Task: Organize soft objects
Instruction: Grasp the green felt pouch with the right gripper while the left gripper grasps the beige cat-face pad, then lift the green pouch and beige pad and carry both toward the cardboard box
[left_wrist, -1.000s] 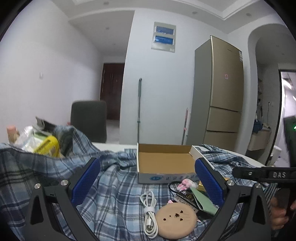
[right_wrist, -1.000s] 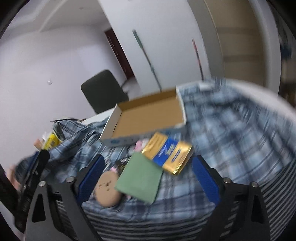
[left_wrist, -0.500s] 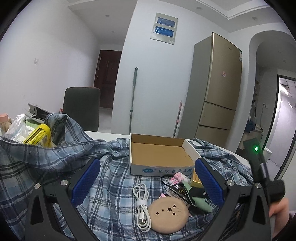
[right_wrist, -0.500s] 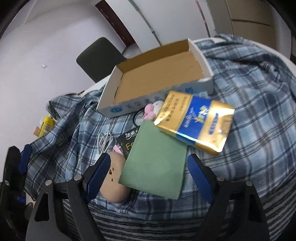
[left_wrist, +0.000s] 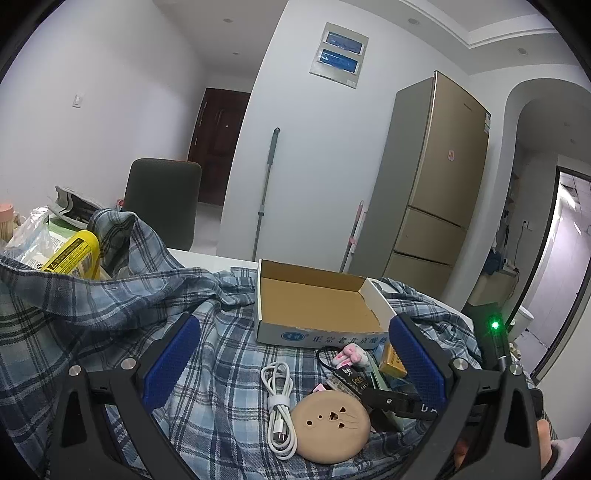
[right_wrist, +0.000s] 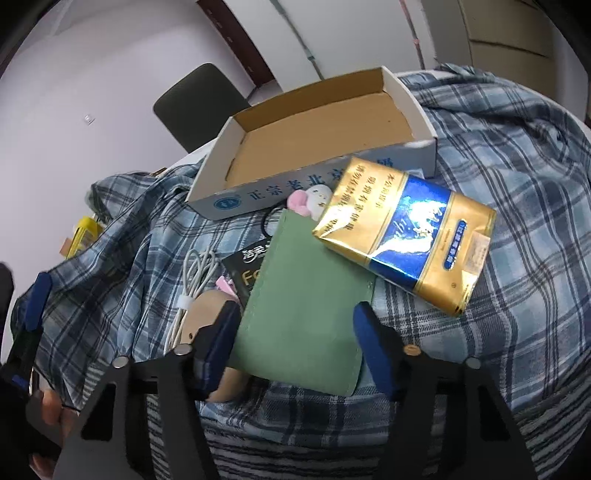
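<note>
Both blue-padded fingers of the right gripper (right_wrist: 295, 343) stand apart, one on each side of the near end of the green felt pouch (right_wrist: 303, 310), not closed on it. Whether the pads touch its edges I cannot tell. The pouch lies flat on the blue plaid cloth (right_wrist: 517, 206), its far corner tucked under a gold-and-blue foil packet (right_wrist: 406, 232) at about 1 o'clock from it. At 11 o'clock from the pouch sits a small pink-and-white plush charm (right_wrist: 310, 197), just in front of the open cardboard box (right_wrist: 317, 147), which holds nothing visible. At 9 o'clock from the pouch, a black packet (right_wrist: 247, 269) pokes out from beneath it, with a coiled white USB cable (right_wrist: 192, 284) further that way. A tan round cushion (right_wrist: 207, 317) lies partly behind the right gripper's left finger.

From the left wrist view, the left gripper (left_wrist: 291, 360) has its fingers wide apart, holding nothing, above the cloth. Between them lie the white cable (left_wrist: 279, 402) and, at 5 o'clock from it, the tan cushion (left_wrist: 330, 424) with a small face on top. The box (left_wrist: 317, 306) stands at 12 o'clock. A yellow can (left_wrist: 74, 254) rests at 10 o'clock beyond a raised fold of cloth (left_wrist: 110, 295).
</note>
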